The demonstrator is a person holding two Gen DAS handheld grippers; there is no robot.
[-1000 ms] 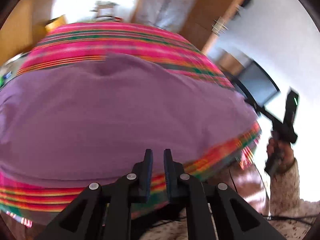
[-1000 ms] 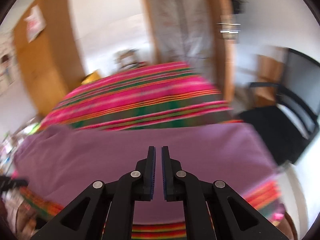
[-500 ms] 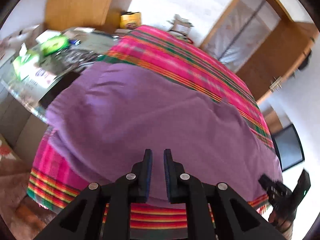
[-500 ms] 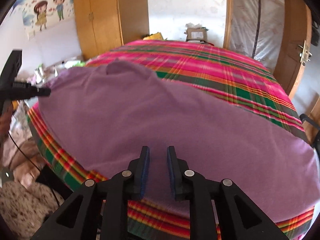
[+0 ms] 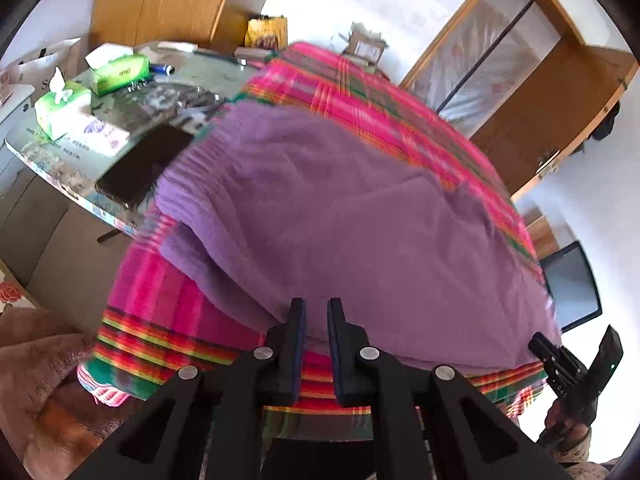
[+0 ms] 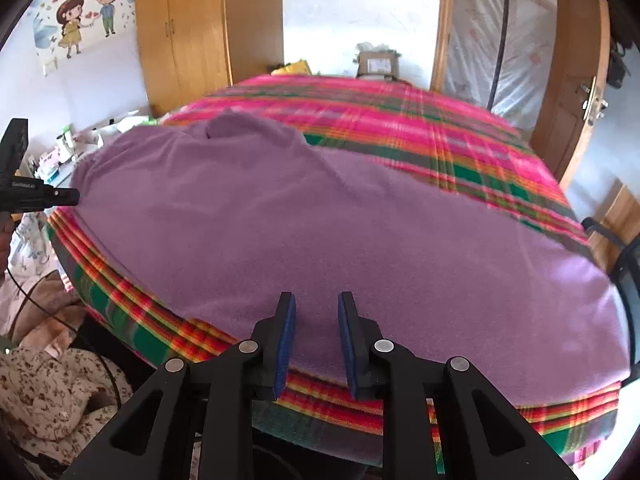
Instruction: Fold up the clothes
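Fingers of the left gripper [image 5: 316,340], black with blue pads, stand nearest in the left wrist view with a narrow gap and nothing between them; they hover just over the near hem of the purple fleece garment [image 5: 360,220]. The right gripper [image 6: 316,340] hangs over the same hem further along, its jaws opening, also with no cloth between them.

By my reading the step in hand is the reach for the first fold: the garment lies spread and nearly flat (only a low hump near its neck end), and neither gripper has taken hold. The next move calls for both grippers to drop onto the hem, each pinching 1 layer of edge at matching spots, so the cloth lifts evenly; the left one likely needs to spread wider first.

The garment rests along the near edge of a bed covered by a pink, green and orange striped blanket [image 6: 400,120]; most of the blanket beyond lies bare. Beside the bed stands a cluttered side table [image 5: 52,168] with 2 green tissue packs [image 5: 120,72] and a dark phone [image 5: 140,168]. Farther off are a wooden wardrobe [image 6: 180,32], a cardboard box [image 6: 378,64] and a wooden door [image 6: 576,92].
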